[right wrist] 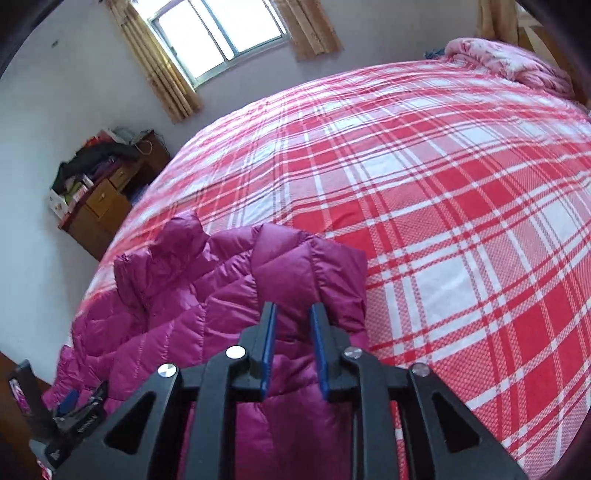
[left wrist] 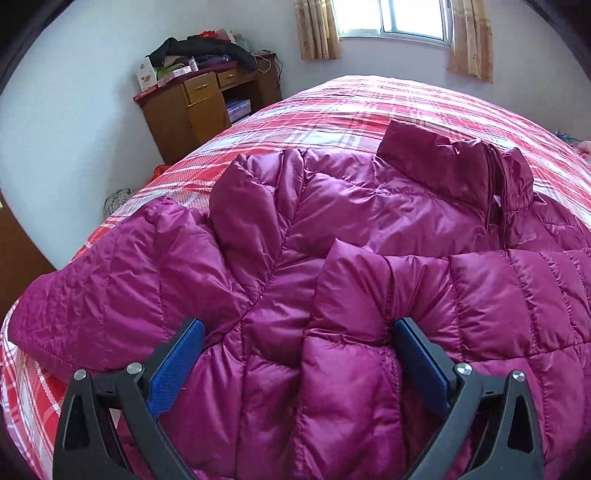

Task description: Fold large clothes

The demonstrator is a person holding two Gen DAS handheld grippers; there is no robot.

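A magenta quilted down jacket lies spread on the red and white plaid bed sheet, collar away from me. One sleeve is folded across the body. My left gripper is wide open low over the jacket's lower part, with puffy fabric bulging between its blue pads and no grip on it. In the right wrist view my right gripper stands at the jacket's right edge. Its jaws are only a little apart, with a ridge of the jacket loose between them.
A wooden desk piled with clothes and boxes stands against the far wall left of the bed. A curtained window is behind it. A pink quilt is bunched at the bed's far right corner. Bare plaid sheet stretches right of the jacket.
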